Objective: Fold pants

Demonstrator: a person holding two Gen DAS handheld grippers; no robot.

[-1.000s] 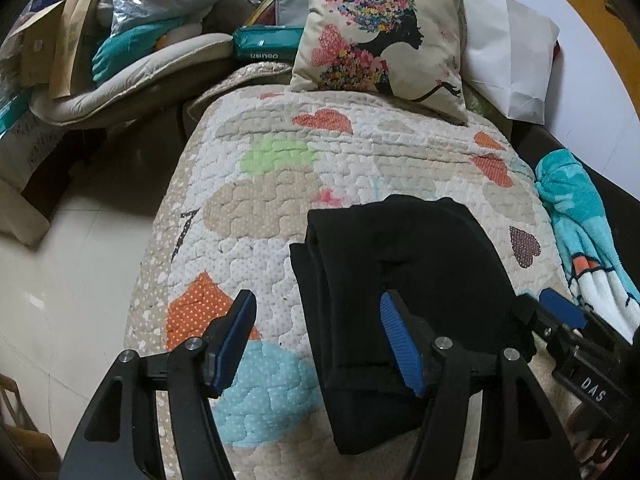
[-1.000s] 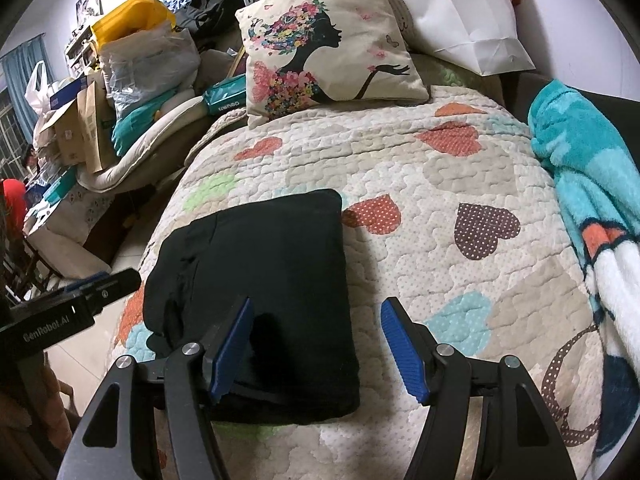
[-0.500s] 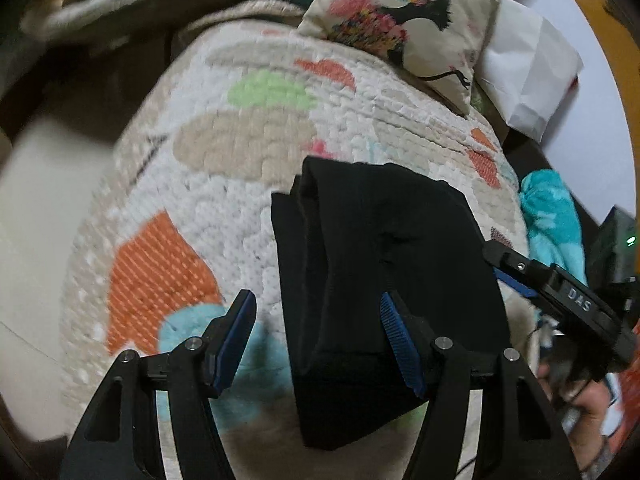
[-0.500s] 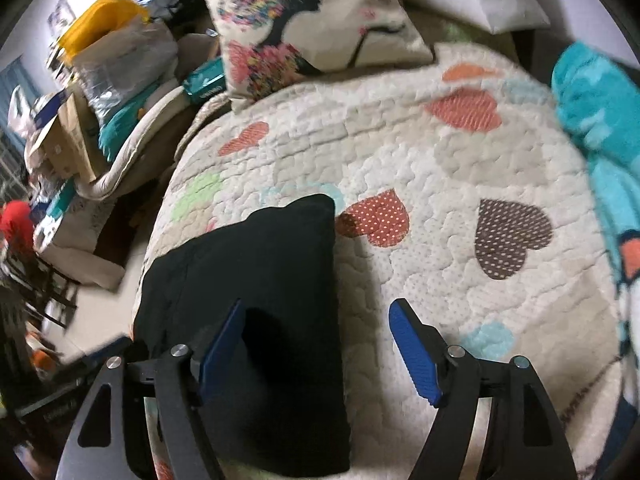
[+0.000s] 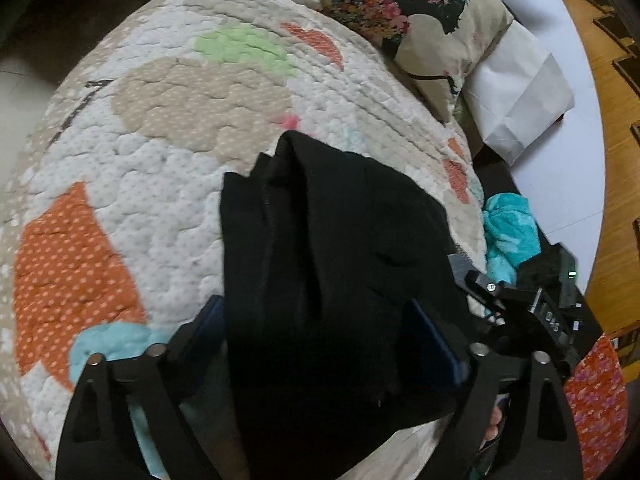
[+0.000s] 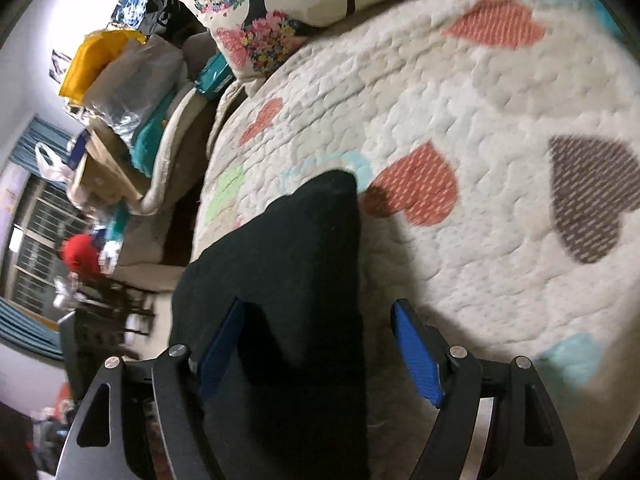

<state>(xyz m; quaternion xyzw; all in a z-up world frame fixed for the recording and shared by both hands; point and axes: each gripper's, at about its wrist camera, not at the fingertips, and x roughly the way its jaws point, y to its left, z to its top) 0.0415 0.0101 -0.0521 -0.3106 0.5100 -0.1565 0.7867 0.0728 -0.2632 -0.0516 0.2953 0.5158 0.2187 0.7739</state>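
The black pants (image 5: 332, 264) lie folded into a thick stack on the heart-patterned quilt (image 5: 160, 152). My left gripper (image 5: 320, 340) is open, its jaws straddling the near end of the stack; the cloth covers most of both blue pads. In the right wrist view the pants (image 6: 288, 280) fill the lower left. My right gripper (image 6: 320, 352) is open, its left pad (image 6: 220, 344) over the black cloth and its right pad (image 6: 416, 356) over the quilt (image 6: 480, 120) beside the stack's right edge. The right gripper's body (image 5: 532, 312) shows at the left view's right side.
A floral cushion (image 5: 408, 12) and a white paper bag (image 5: 520, 96) sit at the bed's head. A turquoise blanket (image 5: 508, 236) lies at the bed's right. Piled bags, boxes and bedding (image 6: 120, 92) crowd the left side, beyond the bed edge.
Both grippers have moved down and forward onto the near end of the folded pants. The left gripper's jaws now straddle the stack. Both stay open.
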